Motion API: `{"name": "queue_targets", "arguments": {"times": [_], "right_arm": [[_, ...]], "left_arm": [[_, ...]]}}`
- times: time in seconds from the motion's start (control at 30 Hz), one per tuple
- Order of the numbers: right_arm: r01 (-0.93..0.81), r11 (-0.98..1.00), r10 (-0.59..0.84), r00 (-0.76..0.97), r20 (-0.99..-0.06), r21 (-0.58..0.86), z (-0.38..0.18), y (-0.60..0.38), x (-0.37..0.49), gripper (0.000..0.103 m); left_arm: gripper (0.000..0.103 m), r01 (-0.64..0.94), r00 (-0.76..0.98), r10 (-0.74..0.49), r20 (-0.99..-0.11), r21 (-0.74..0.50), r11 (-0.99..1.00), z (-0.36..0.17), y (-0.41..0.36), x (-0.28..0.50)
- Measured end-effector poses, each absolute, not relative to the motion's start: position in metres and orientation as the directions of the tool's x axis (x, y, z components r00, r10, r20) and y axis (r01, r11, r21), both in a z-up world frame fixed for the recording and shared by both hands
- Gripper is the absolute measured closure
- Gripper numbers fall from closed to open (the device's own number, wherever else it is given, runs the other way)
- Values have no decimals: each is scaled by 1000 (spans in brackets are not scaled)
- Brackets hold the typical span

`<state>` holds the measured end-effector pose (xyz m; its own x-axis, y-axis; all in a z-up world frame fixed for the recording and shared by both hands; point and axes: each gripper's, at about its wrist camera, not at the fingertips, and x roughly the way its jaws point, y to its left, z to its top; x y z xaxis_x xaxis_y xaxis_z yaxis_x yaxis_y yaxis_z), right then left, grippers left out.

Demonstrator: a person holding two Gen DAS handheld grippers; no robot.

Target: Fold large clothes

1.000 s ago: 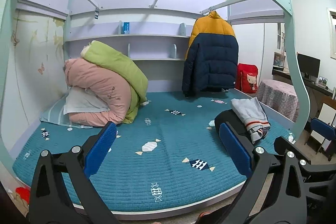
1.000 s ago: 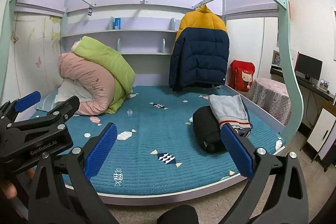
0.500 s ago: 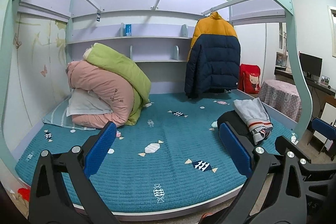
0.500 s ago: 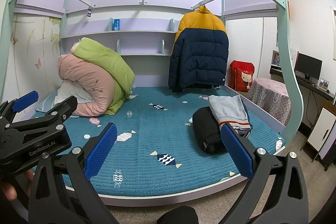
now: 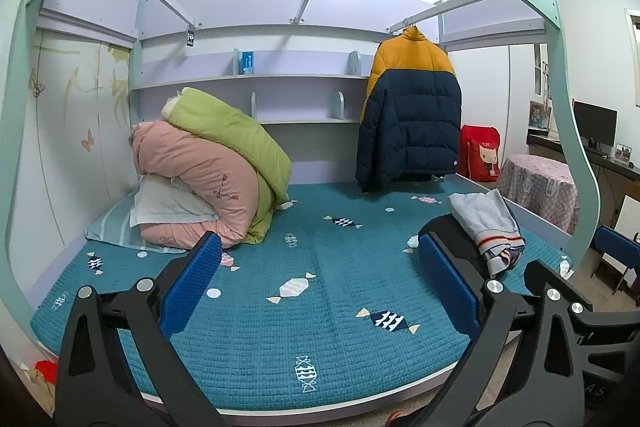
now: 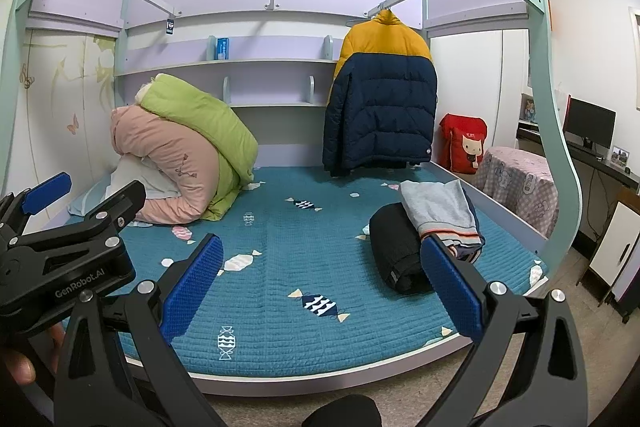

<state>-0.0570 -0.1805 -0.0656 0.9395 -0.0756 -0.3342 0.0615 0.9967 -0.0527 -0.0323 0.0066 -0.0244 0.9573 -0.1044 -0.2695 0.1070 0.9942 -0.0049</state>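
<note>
A yellow and navy puffer jacket [image 5: 408, 119] hangs on a rail at the back right of the bed; it also shows in the right wrist view [image 6: 380, 99]. A folded grey garment [image 5: 484, 219] lies on a rolled black garment [image 6: 396, 247] at the bed's right edge. My left gripper [image 5: 320, 283] is open and empty, held in front of the bed's front edge. My right gripper [image 6: 320, 283] is open and empty, also in front of the bed. The left gripper's body [image 6: 64, 259] shows at the left of the right wrist view.
The teal quilted mattress [image 5: 320, 327] fills the middle. Pink and green duvets [image 5: 208, 179] with a pillow are piled at the back left. A teal arched bed frame [image 5: 568, 131] stands at the front. A covered table [image 6: 516, 183], red bag and desk stand at the right.
Both grippers have shifted slightly, with the view drifting a little towards the bed. Both stay open and empty. Nothing on the bed has moved.
</note>
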Motion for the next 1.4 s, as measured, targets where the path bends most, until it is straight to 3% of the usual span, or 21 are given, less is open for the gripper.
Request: {"name": "queue_targets", "arguments": {"times": [1.4], "right_arm": [[70, 997, -80, 935, -345, -41, -75, -175, -55, 7]], "left_arm": [[5, 105, 962, -99, -255, 12, 994, -33, 0, -33]]}}
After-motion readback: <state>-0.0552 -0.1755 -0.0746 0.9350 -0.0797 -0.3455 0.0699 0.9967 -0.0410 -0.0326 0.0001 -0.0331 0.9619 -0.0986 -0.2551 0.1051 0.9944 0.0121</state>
